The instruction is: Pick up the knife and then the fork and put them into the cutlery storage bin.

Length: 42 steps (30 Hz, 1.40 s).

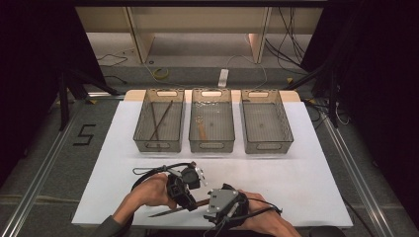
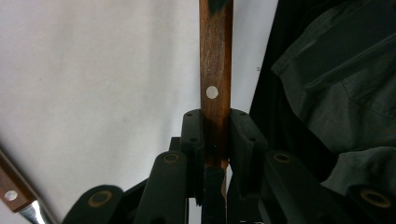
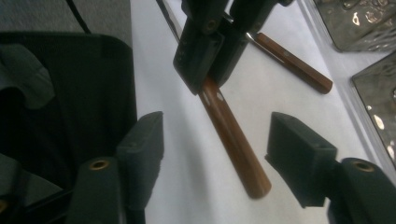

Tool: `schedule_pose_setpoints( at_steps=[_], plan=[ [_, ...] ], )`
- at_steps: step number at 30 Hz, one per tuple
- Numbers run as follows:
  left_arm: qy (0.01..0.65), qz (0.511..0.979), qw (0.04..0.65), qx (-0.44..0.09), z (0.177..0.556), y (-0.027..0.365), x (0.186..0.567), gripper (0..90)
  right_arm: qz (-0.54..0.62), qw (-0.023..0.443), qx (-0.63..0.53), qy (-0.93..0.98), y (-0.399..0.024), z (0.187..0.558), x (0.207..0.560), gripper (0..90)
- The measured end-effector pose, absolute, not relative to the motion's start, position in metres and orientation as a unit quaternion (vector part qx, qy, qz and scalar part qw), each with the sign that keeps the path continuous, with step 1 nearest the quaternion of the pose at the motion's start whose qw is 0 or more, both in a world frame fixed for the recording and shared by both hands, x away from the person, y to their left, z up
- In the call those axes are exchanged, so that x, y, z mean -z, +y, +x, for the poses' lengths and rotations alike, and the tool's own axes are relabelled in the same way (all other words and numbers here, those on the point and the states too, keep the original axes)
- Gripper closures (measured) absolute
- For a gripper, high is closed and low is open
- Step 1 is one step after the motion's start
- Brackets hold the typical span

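Observation:
A knife with a brown wooden handle (image 2: 215,79) and a silver rivet is clamped between the jaws of my left gripper (image 2: 215,114), near the blade end. In the right gripper view the handle's free end (image 3: 236,149) lies between the jaws of my right gripper (image 3: 217,123), which stand apart on either side without touching it. In the high view both grippers meet near the table's front edge, left gripper (image 1: 190,200) and right gripper (image 1: 211,201), and a blade (image 1: 163,213) points to the lower left.
A second wooden-handled knife (image 3: 294,63) lies on the white table (image 1: 296,173) just past the left gripper. Three mesh bins stand in a row at the back: the left bin (image 1: 143,118) holds brown sticks, the middle bin (image 1: 225,121) a wooden piece, then the right bin (image 1: 266,121).

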<state>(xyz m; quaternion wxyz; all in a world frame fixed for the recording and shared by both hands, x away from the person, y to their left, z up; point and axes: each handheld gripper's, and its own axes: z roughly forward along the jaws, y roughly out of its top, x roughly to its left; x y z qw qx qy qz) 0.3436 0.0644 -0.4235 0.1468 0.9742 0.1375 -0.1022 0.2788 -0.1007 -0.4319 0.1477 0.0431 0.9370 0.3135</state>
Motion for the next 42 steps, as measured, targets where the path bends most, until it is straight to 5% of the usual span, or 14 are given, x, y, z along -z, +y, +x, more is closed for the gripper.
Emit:
schedule_pose_setpoints(
  at_steps=[25,42],
  plan=[
    [0.117,0.974,0.139,0.133,0.338,0.053,0.422,76.2,-0.045,0.205,-0.251,0.945,-0.09,0.269,0.445,71.9],
    [0.111,0.97,0.148,0.156,0.338,0.053,0.427,74.6,-0.099,0.195,-0.235,0.947,-0.092,0.265,0.445,80.6]
  ],
)
